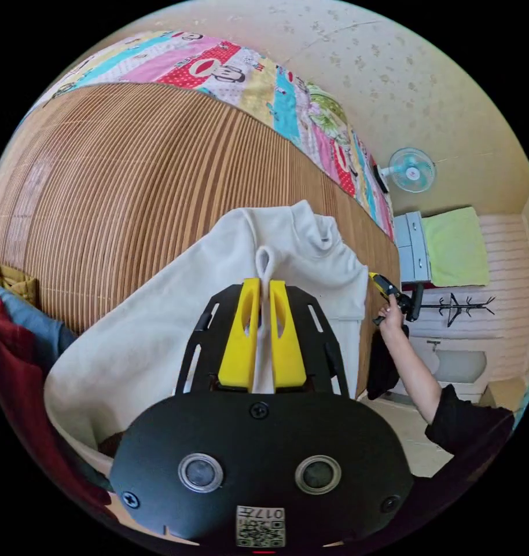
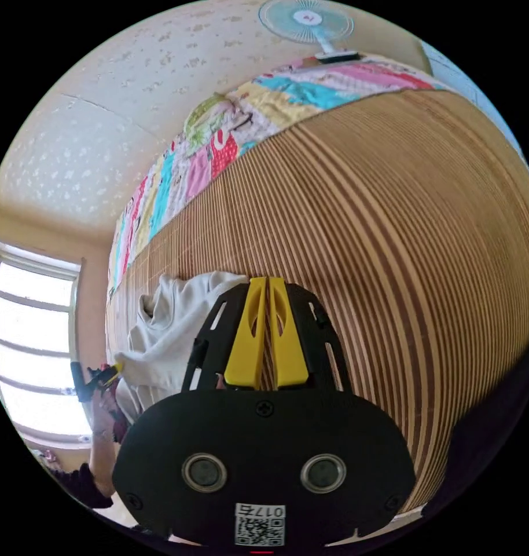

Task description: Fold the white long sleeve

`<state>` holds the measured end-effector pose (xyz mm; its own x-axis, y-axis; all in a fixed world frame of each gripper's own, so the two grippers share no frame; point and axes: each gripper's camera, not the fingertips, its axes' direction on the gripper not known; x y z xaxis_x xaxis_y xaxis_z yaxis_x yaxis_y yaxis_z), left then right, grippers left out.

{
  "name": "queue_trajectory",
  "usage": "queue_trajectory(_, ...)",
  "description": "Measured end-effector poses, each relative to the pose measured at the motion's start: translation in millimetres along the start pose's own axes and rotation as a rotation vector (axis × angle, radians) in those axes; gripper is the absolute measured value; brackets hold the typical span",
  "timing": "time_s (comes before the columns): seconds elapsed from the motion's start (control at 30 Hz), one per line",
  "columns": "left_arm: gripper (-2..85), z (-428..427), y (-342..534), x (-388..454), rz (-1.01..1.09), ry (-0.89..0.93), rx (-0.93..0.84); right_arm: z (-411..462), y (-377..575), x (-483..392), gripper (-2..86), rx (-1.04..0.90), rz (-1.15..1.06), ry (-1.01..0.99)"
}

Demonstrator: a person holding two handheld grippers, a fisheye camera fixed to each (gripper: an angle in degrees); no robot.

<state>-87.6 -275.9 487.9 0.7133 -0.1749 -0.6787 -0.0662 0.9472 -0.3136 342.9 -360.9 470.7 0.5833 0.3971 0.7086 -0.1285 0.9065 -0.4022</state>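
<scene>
Pinching a fold of the white long sleeve (image 1: 160, 324) in left tongs (image 1: 264, 289), right tongs (image 2: 267, 286) closed, empty, beside it

Bed w/ slatted bamboo mat (image 1: 131, 191); white long sleeve (image 1: 160, 324) on it, patchwork quilt (image 1: 230, 69) along far edge.

The white long sleeve (image 1: 160, 324) is soft matt cloth; the slatted mat (image 1: 131, 185) looks like ribbed bamboo, and the gripper's yellow fingers (image 1: 241, 341) smooth plastic.

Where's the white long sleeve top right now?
In the left gripper view, the white long sleeve top lies on the brown slatted mat, pinched by the left gripper.
</scene>
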Motion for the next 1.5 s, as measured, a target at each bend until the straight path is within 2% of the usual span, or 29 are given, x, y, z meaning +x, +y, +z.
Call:
queue_trajectory(0.13,3.6,-0.6,-4.0,-3.0,-0.008,0.02,0.018,-17.2,32.3,-8.4,9.9,0.016,-0.114,-0.098)
queue_trajectory(0.23,3.7,1.0,1.0,8.0,0.016,-0.01,0.034,-7.7,44.3,-3.9,12.1,-0.013,-0.146,-0.121)
queue_trajectory(0.3,3.7,6.5,0.5,4.1,-0.005,0.032,0.024,1.5,34.8,0.4,12.5,-0.029,-0.13,-0.13)
queue_trajectory(0.47,3.7,7.8,-5.8,-13.5,-0.006,0.255,0.058,20.8,-11.4,25.5,7.0,-0.086,0.049,-0.236)
queue_trajectory(0.53,3.8,15.8,-6.1,-25.8,-0.032,0.284,0.048,18.3,-24.0,34.6,4.8,-0.075,0.084,-0.159)
queue_trajectory(0.63,4.6,15.7,3.8,-33.0,-0.056,0.192,0.073,0.2,-39.0,36.4,4.3,-0.018,0.125,-0.045)
queue_trajectory(0.77,7.8,-13.9,63.8,-6.7,0.06,0.107,0.176,-21.1,-39.6,34.9,5.2,0.015,0.117,0.002)
queue_trajectory(0.93,9.2,-53.2,168.0,10.9,0.009,-0.181,0.24,-49.6,19.4,0.7,6.4,-0.012,-0.138,0.078)
queue_trajectory(1.0,10.6,-69.6,199.2,16.3,-0.026,-0.431,0.26,-51.0,47.6,-10.4,6.3,-0.05,-0.2,0.061)
queue_trajectory(1.03,11.1,-70.6,203.6,17.4,-0.024,-0.488,0.263,-49.5,66.1,-16.4,6.3,-0.079,-0.223,0.043)
queue_trajectory(1.07,12.0,-65.7,206.6,16.8,-0.014,-0.569,0.244,-48.3,75.3,-19.3,6.3,-0.09,-0.231,0.032)
queue_trajectory(1.13,12.6,-41.7,198.5,9.3,0.013,-0.6,0.135,-40.8,110.1,-30.1,6.4,-0.123,-0.252,-0.009)
queue_trajectory(1.2,12.6,4.5,181.8,-7.1,0.008,-0.682,-0.062,-33.6,131.6,-37.9,6.5,-0.146,-0.246,-0.026)
queue_trajectory(1.23,11.9,14.6,179.2,-11.2,0.01,-0.716,-0.102,-30.0,143.2,-43.4,6.6,-0.159,-0.241,-0.045)
queue_trajectory(1.33,6.4,12.2,175.6,-20.0,-0.003,-0.672,-0.102,-27.2,169.6,-62.6,6.9,-0.181,-0.265,-0.122)
queue_trajectory(1.37,4.2,-3.3,173.6,-22.3,-0.031,-0.592,-0.093,-27.1,174.8,-67.6,6.9,-0.185,-0.28,-0.139)
queue_trajectory(1.5,1.6,-95.8,169.5,5.0,0.023,-0.004,0.17,-12.8,206.6,-106.6,7.1,-0.257,-0.49,-0.17)
